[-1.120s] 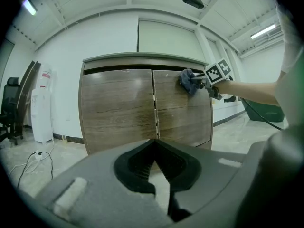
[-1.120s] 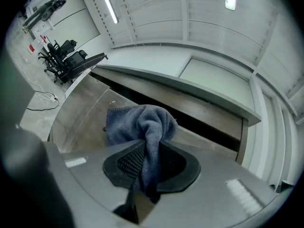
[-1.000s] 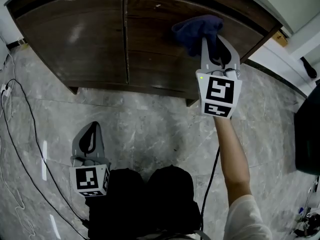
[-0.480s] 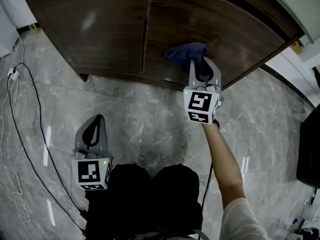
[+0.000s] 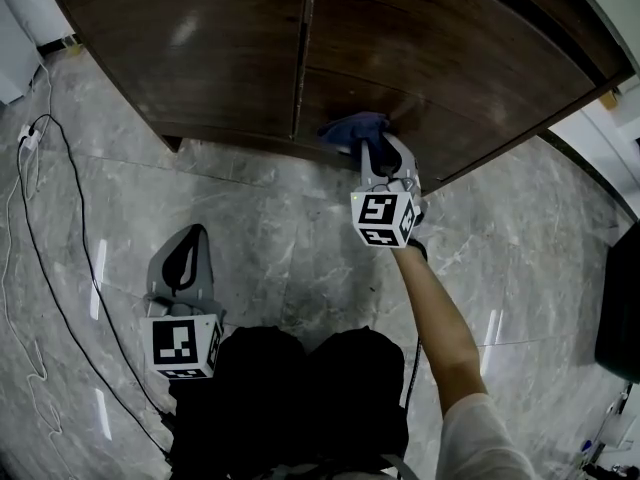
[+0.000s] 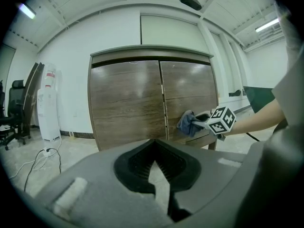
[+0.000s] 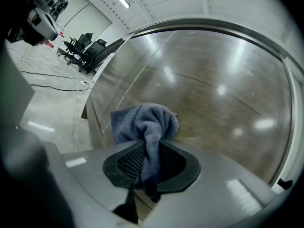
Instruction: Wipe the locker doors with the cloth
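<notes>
The locker has two dark wood doors, a left door (image 5: 215, 53) and a right door (image 5: 460, 58). My right gripper (image 5: 376, 142) is shut on a bunched blue cloth (image 5: 352, 129), which presses low on the right door, close to the seam between the doors. In the right gripper view the cloth (image 7: 146, 121) runs down between the pads of that gripper (image 7: 147, 145) against the glossy wood. My left gripper (image 5: 191, 231) hangs low over the floor, well short of the locker, shut and holding nothing. The left gripper view looks past its jaws (image 6: 153, 144) at the cloth (image 6: 187, 123) on the door.
A black cable (image 5: 62, 230) loops over the marble floor at the left. A white appliance (image 6: 48, 103) and office chairs (image 6: 13, 114) stand left of the locker. My dark trousers (image 5: 300, 388) fill the bottom of the head view. A dark object (image 5: 622, 298) sits at the right edge.
My right gripper has slid the cloth down the right door, from near its top to near its bottom edge. The left gripper has stayed about where it was.
</notes>
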Demonstrator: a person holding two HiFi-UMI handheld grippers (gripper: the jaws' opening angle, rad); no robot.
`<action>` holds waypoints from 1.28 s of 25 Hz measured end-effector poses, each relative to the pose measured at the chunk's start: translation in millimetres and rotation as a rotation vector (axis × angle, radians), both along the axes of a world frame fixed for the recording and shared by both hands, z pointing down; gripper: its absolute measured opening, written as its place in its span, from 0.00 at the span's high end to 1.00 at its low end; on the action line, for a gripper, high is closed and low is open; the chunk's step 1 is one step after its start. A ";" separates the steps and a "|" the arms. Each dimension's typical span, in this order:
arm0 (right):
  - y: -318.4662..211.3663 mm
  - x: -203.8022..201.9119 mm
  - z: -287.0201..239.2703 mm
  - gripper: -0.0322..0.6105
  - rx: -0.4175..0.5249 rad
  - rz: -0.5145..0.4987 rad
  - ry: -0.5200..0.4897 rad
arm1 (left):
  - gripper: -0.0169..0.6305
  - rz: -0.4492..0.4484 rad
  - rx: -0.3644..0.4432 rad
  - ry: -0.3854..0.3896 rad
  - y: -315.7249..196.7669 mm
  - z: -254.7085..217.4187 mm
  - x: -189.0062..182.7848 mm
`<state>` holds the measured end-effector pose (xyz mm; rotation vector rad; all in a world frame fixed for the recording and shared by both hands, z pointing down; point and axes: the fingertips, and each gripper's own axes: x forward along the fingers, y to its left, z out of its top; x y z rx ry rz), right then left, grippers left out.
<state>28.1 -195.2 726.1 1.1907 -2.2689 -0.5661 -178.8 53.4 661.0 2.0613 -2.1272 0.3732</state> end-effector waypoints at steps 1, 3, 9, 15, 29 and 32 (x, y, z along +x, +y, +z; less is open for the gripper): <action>0.6 -2.4 9.0 0.83 -0.014 -0.011 0.010 | 0.97 -0.003 -0.002 0.001 0.0 1.0 -0.7; 1.9 -6.9 29.0 0.83 -0.046 -0.032 0.039 | 0.97 -0.006 -0.006 0.003 0.3 3.5 -1.6; 5.5 -20.8 88.9 0.83 -0.153 -0.064 0.123 | 0.97 -0.016 -0.018 0.009 1.5 7.0 -3.8; 5.9 -25.0 77.1 0.83 -0.154 -0.058 0.128 | 0.97 -0.022 -0.018 0.010 4.7 7.1 -7.1; 2.0 -52.0 -108.1 0.83 0.052 -0.090 0.043 | 0.97 -0.010 0.038 0.003 2.4 -15.1 -4.1; 1.6 -59.8 -142.4 0.83 0.094 -0.104 0.032 | 0.97 -0.022 0.056 -0.006 5.6 -27.0 -11.4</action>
